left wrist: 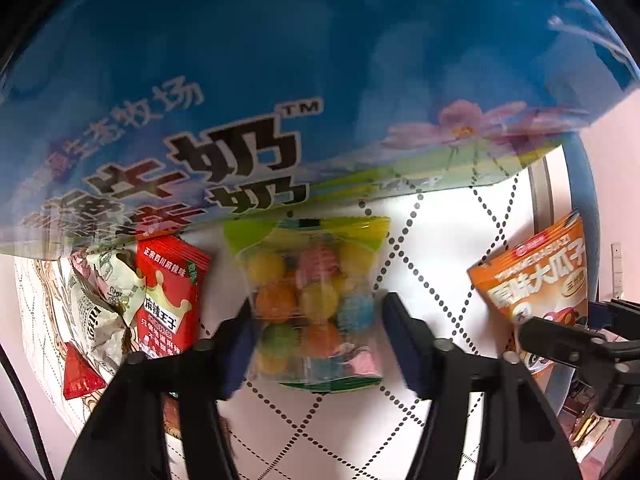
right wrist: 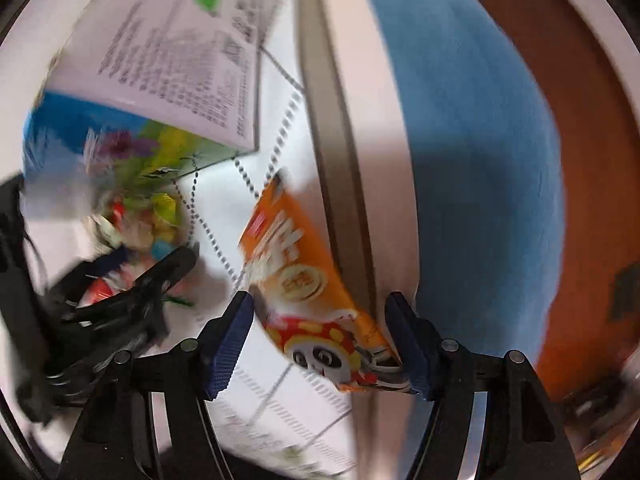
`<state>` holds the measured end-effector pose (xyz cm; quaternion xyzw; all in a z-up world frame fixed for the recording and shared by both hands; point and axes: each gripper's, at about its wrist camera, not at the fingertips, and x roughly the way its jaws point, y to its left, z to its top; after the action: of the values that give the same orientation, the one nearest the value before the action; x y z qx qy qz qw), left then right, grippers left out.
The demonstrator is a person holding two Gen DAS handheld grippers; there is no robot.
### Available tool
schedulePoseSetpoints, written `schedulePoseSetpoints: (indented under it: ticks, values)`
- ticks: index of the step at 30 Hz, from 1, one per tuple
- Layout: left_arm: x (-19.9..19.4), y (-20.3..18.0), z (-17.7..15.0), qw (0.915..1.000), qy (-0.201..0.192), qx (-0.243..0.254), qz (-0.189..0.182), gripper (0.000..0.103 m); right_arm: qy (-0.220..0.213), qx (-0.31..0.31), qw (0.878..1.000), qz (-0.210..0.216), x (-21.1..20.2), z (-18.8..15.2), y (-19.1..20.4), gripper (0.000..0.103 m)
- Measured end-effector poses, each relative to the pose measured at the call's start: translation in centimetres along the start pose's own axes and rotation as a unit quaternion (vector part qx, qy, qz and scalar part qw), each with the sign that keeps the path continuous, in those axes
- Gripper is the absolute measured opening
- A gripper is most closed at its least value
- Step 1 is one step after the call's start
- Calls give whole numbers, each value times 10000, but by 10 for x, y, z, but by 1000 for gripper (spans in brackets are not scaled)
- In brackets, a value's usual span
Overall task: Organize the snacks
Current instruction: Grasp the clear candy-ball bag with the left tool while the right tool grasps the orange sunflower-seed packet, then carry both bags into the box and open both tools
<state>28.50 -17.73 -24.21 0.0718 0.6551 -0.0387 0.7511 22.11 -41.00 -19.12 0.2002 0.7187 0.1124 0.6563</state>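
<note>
Between left claw (left wrist: pixel 316 324) fingers, candy bag (left wrist: pixel 314 300), orange packet (right wrist: pixel 316 300) between right claw (right wrist: pixel 320 334) fingers

The milk carton (left wrist: pixel 240 80) is blue with dark lettering, pink flowers and a green lower band. The candy bag (left wrist: pixel 316 300) is clear with green ends, holding yellow, orange, pink and blue balls. The seed packet (right wrist: pixel 304 280) is orange. The surface (left wrist: pixel 440 240) is white, crossed by dotted black diamonds.
</note>
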Motion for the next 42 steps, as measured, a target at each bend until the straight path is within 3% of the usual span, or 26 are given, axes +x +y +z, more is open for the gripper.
schedulePoseSetpoints:
  ticks: [3,9,13,14,21,31,35,42]
  values:
    - [-1,-2,-14,10000,48,-26,-80,50,-381,-491,9963,-589,-13,-13,7,83]
    - [-3,8,-57,9983,310,-315,-390,50,-733,-1385,9798,-1240,-20,-17,37,83]
    - [2,10,-71,9966,386,-515,-518,50,-601,-1297,9793,-1436,3,-13,40,79]
    - [4,11,-76,9961,389,-560,-559,50,-557,-1209,9808,-1425,7,-13,39,68]
    - [11,43,-83,9930,461,-736,-795,51,-155,-576,9956,-720,22,-42,33,67]
    - [23,43,-79,9929,533,-760,-749,51,-442,-346,9946,-878,41,-66,43,67]
    - [4,29,-79,9944,391,-704,-684,46,-589,-430,9929,-936,37,-75,56,63]
    - [-48,42,-93,9906,76,-789,-1117,46,-880,-361,9944,-461,-2,-87,67,61]
